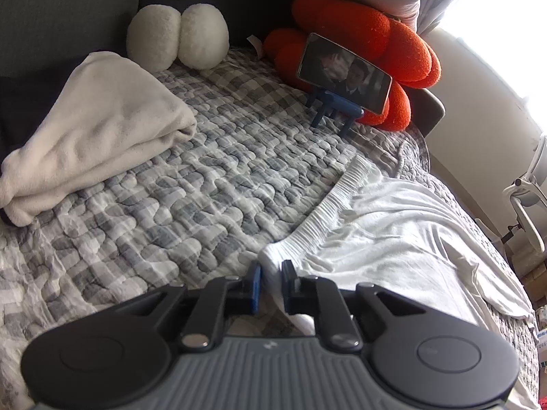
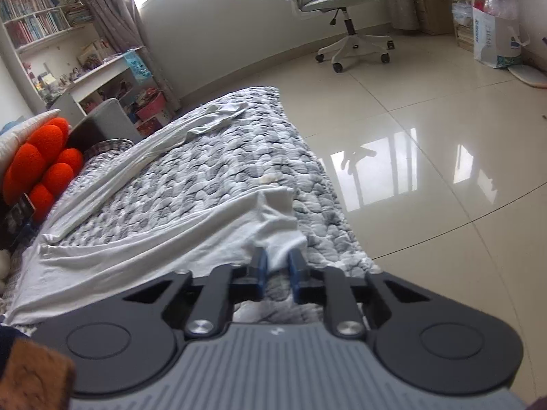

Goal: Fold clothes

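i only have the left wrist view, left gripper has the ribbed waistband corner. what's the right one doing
Observer: The right gripper is closed on a leg hem of the same white trousers, at the bed's floor-side edge.
Operator: is the other leg clear of it
Observer: Yes. The other leg lies stretched apart from it, with bare quilt between the two.
Operator: anything on the floor near that edge
Observer: Only shiny tiles right beside the bed; a white office chair stands far off by the wall.
Operator: and my grip looks fine from there?
Observer: The right view does not show the left gripper; in its own view, waistband cloth sits between its fingers.
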`<action>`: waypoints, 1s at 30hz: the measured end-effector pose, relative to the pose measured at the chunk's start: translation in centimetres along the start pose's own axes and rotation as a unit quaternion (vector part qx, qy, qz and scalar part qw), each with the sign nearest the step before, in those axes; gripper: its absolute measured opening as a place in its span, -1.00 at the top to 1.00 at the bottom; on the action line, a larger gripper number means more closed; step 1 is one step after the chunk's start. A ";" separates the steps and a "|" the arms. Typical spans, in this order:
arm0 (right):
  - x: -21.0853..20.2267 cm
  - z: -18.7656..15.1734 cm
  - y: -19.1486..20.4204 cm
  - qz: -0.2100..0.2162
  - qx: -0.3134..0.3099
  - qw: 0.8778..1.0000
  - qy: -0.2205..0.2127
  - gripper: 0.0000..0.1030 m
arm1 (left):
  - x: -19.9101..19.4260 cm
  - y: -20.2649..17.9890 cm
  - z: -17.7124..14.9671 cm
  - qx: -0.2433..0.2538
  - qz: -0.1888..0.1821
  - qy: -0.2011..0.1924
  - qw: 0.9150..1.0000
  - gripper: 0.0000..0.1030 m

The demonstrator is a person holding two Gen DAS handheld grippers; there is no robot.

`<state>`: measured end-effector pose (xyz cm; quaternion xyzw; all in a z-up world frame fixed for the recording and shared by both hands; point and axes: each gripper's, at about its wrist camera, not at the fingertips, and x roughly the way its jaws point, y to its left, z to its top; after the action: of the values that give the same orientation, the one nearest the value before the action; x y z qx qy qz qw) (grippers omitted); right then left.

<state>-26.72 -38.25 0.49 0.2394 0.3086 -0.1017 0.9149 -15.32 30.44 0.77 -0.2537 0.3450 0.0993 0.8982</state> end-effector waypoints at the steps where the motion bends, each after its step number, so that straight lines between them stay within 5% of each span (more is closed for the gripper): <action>1: -0.3 0.0 0.2 -0.005 -0.003 1.000 -0.007 0.95 | -0.2 -0.1 0.0 0.004 -0.004 -0.005 1.000 0.80; 7: -4.5 -0.1 0.6 -0.011 0.001 0.998 -0.056 0.96 | -1.4 0.2 0.6 0.000 -0.017 -0.016 1.000 0.81; 14: -3.1 -2.0 -0.3 -0.038 -0.001 0.999 -0.009 0.96 | -1.0 0.7 0.3 0.000 -0.013 -0.008 1.000 0.82; 25: -3.8 -1.4 -1.4 -0.011 0.009 1.000 -0.027 0.95 | -2.1 0.5 1.0 0.006 -0.010 -0.020 1.000 0.82; 30: -4.5 -1.8 -1.9 -0.031 -0.005 0.999 -0.031 0.95 | -1.6 0.7 0.7 0.004 -0.003 -0.012 1.000 0.82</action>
<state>-31.82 -38.78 1.31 0.2219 0.2876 -0.1357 0.9218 -16.37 31.35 2.00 -0.2501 0.3339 0.0980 0.9035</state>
